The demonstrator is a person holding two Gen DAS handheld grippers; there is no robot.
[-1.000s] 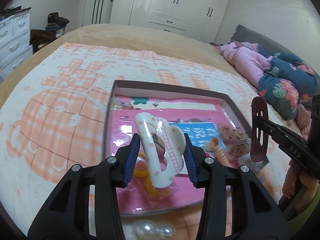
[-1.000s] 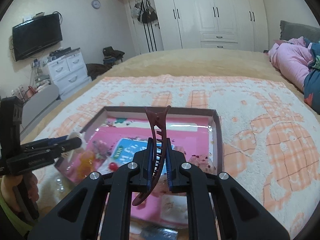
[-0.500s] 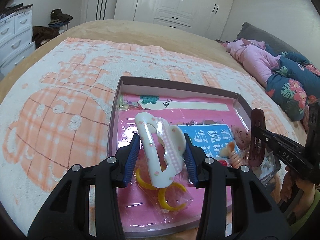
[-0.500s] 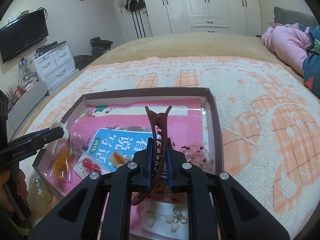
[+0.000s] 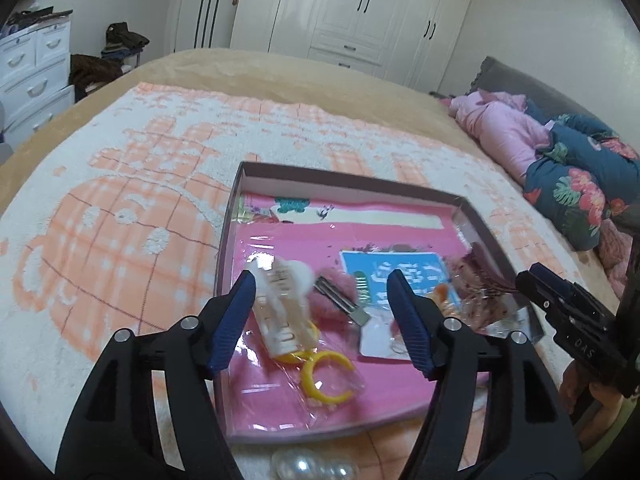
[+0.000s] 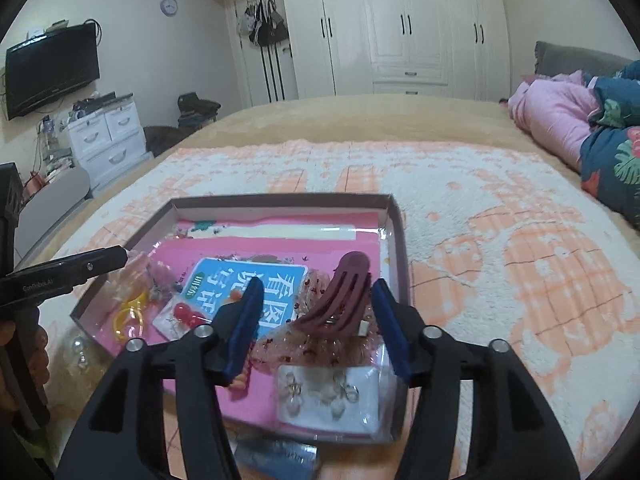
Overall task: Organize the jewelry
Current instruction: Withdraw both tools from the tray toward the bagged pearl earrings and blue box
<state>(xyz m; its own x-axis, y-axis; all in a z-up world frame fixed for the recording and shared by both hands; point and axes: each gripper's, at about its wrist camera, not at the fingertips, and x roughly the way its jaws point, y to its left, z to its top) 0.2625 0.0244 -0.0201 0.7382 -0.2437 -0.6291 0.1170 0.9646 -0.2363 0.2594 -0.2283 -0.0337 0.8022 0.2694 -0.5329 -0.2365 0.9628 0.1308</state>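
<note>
A shallow brown box (image 5: 344, 178) (image 6: 400, 232) lies on the bed and holds pink cards and bagged jewelry. My left gripper (image 5: 320, 312) is open above the box's near left part. A white claw hair clip (image 5: 284, 312) sits blurred just inside its left finger, over yellow rings (image 5: 326, 376). My right gripper (image 6: 316, 320) is open above the box's near right part. A maroon claw hair clip (image 6: 336, 300) lies between its fingers on a sparkly pouch (image 6: 320, 340). A card of earrings (image 6: 328, 396) lies below it.
The box rests on an orange-and-white blanket (image 5: 120, 200) (image 6: 500, 260). Clear beads (image 5: 312, 466) (image 6: 80, 350) lie outside the box's near edge. Pink and floral bedding (image 5: 560, 148) (image 6: 580, 120) is piled at the right. Drawers (image 6: 108, 140) and wardrobes (image 6: 400, 28) stand beyond the bed.
Both grippers opened. The white clip left the left gripper's grip and dropped toward the box; the maroon clip left the right gripper and now lies on the pouch in the box.
</note>
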